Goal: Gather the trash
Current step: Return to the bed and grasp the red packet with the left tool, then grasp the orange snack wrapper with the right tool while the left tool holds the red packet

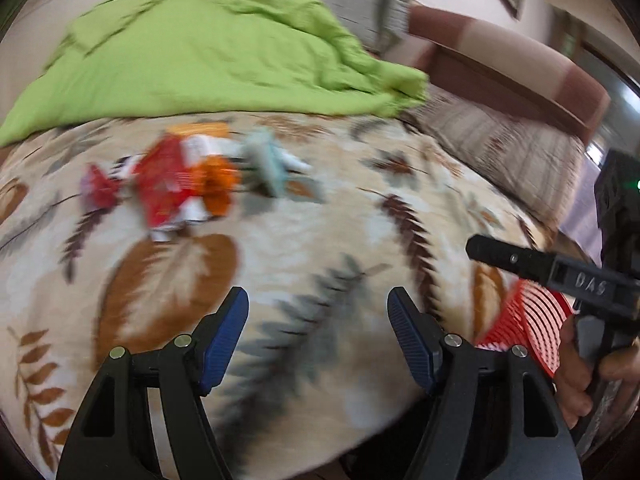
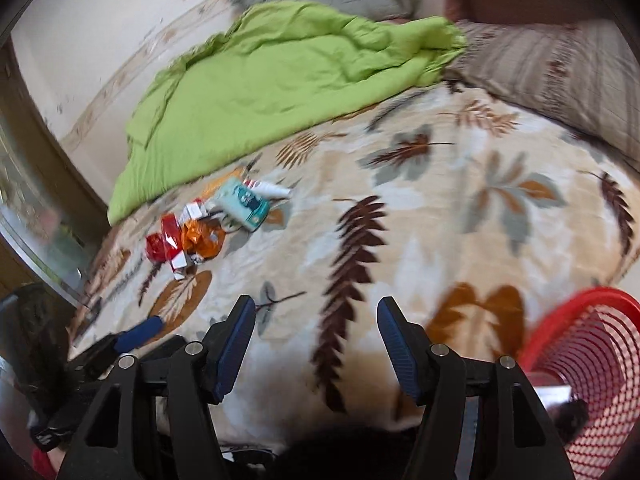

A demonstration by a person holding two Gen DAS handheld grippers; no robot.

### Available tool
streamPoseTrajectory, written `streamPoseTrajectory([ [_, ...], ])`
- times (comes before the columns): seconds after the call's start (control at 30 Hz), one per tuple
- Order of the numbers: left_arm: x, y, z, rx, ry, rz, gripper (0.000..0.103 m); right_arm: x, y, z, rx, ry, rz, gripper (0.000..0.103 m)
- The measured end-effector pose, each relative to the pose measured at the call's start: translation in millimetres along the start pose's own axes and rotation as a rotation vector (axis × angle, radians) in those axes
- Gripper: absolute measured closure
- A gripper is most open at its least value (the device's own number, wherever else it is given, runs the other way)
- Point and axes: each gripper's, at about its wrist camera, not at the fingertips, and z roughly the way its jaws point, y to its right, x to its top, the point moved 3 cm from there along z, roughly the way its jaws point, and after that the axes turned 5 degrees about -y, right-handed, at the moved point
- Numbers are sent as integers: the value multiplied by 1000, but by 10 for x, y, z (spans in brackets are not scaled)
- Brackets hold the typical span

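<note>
The trash pile point(image 1: 180, 184) lies on the leaf-patterned blanket point(image 1: 304, 240), in the upper left of the left wrist view and the left middle of the right wrist view, just below the green quilt point(image 2: 256, 92). Both the left gripper point(image 1: 318, 332) and the right gripper point(image 2: 316, 344) are spread wide, holding nothing. The pile's long axis runs roughly left to right, ahead and leftward of both; the left gripper looks nearer. The red basket point(image 2: 592, 360) sits at lower right.

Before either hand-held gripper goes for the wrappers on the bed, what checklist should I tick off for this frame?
1. Left hand-held gripper open, holding nothing: ok.
2. Right hand-held gripper open, holding nothing: ok.
3. Wrappers in view on the blanket, apart from both grippers: ok.
4. Red basket within view beside the right gripper: ok.
5. Image sharp enough to pick one item: not ok, blurred.
6. Basket contents: cannot tell.
</note>
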Motion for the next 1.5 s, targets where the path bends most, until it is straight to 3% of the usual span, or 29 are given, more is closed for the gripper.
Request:
streamPoseTrajectory([
  [0.13,136,-456,1,79,35,-127,24,118,-232,370,2,-43,-19,35],
  [0.27,373,-868,87,113,60,-254,22,194,-360,495,12,-13,-31,35],
  [0.6,864,-1349,708,18,55,-404,21,180,-304,427,46,16,-15,34],
  [0.63,862,-1376,759,7,51,-419,23,178,-299,415,46,19,-16,34],
  [0.67,849,-1404,804,-19,52,-434,32,178,-296,409,46,20,-18,33],
  [0.73,836,-1407,838,-66,47,-443,49,179,-288,405,41,19,-22,33],
  [0.77,829,-1403,823,-73,51,-440,51,184,-288,410,38,19,-24,33],
  [0.93,786,-1416,617,-51,92,-405,51,201,-371,514,43,-17,-33,33],
  [1.17,684,-1566,157,65,176,-372,51,371,-822,912,117,-55,-66,31],
  [1.27,655,-1635,108,88,176,-362,51,495,-1097,1164,146,-76,-95,29],
  [1.37,610,-1701,100,106,167,-358,51,635,-1353,1414,137,-59,-146,21],
  [1.5,574,-1717,99,111,158,-340,51,770,-1584,1820,96,-69,-218,21],
])
